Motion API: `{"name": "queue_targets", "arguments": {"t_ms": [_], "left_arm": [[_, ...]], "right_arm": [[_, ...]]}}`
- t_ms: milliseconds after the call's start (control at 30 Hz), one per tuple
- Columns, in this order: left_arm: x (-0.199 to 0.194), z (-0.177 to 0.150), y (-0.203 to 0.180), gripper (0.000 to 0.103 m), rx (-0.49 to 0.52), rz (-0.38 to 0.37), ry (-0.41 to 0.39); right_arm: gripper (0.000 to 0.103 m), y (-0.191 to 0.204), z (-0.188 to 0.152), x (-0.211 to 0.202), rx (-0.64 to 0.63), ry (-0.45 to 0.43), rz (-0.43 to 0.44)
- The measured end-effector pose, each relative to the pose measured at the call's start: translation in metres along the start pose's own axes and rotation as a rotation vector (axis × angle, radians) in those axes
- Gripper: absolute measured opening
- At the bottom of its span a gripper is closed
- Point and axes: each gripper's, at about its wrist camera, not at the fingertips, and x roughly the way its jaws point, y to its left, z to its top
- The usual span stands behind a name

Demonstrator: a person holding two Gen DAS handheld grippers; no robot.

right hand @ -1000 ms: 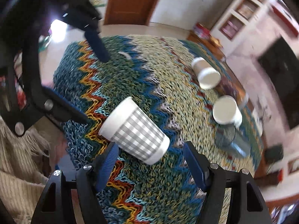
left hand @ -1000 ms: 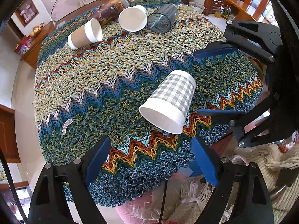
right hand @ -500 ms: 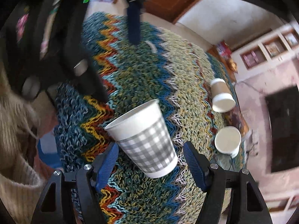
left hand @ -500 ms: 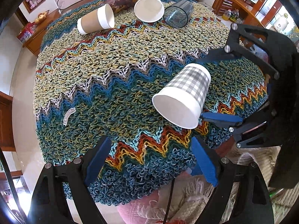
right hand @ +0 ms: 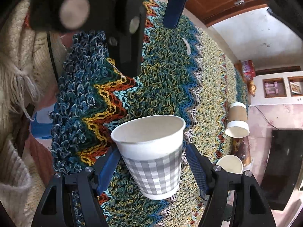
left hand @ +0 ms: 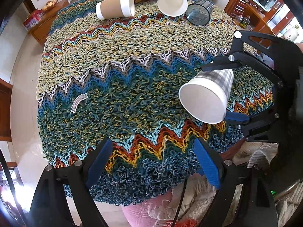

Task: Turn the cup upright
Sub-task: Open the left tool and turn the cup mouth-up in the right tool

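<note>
Left wrist view: left tongs point(left hand: 151, 162) spread wide, gripping nothing, over the zigzag table cover point(left hand: 117, 87). The right tongs point(left hand: 225, 92) pinch the gingham paper cup point(left hand: 210, 92), lifted and tilted, mouth toward this camera. Right wrist view: gingham paper cup point(right hand: 153, 158) clamped between the right tongs point(right hand: 152, 165), mouth up, above the zigzag table cover point(right hand: 170, 79).

On the zigzag knitted cloth point(left hand: 117, 60) lie a brown-sleeved cup point(left hand: 115, 5), a white cup point(left hand: 172, 3) and a dark glass point(left hand: 198, 12).
</note>
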Motion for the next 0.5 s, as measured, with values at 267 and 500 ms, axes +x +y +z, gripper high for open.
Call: {"name": "queue_targets", "arguments": {"t_ms": [267,500], "left_arm": [[0.005,0.001,0.012,0.089,-0.025,-0.003,0.010],[0.007,0.000,0.020,0.089,-0.046,-0.011,0.012]], "right_arm": [[0.067,-0.004,0.006,0.017,-0.029,0.038,0.074],[0.064,-0.022,0.010,0.025,0.054,0.048,0.134]]}}
